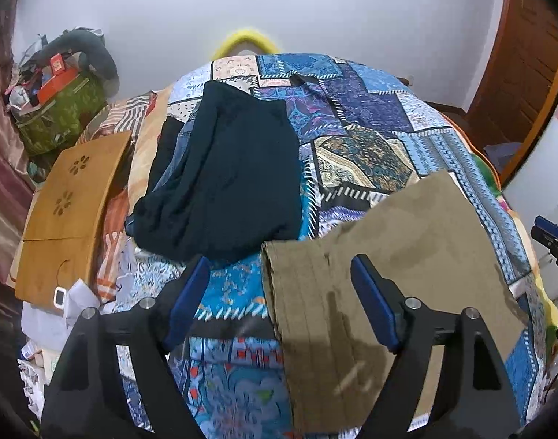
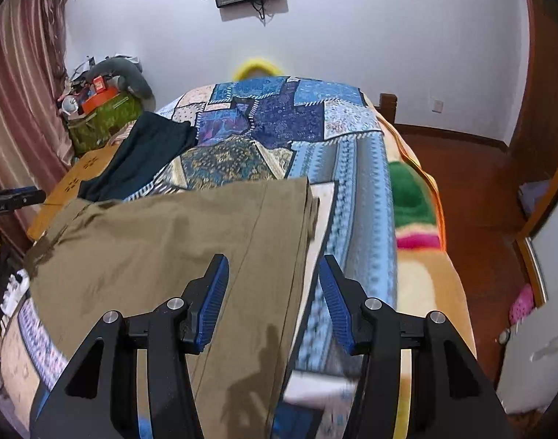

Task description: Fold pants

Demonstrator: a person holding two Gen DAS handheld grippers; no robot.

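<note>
Khaki pants [image 1: 381,256] lie folded flat on the near part of a bed with a blue patchwork cover [image 1: 370,117]; they also show in the right wrist view [image 2: 176,241]. My left gripper [image 1: 279,267] is open above the pants' left folded edge, holding nothing. My right gripper [image 2: 273,267] is open above the pants' right edge, empty. The right gripper's tip shows at the right border of the left wrist view [image 1: 550,241].
A pile of dark folded clothes [image 1: 227,168] lies on the bed's left part, also in the right wrist view [image 2: 140,157]. A wooden lap tray [image 1: 70,212] lies left of the bed. A cluttered green bag [image 1: 63,109] stands by the wall. Wooden floor [image 2: 480,201] is right of the bed.
</note>
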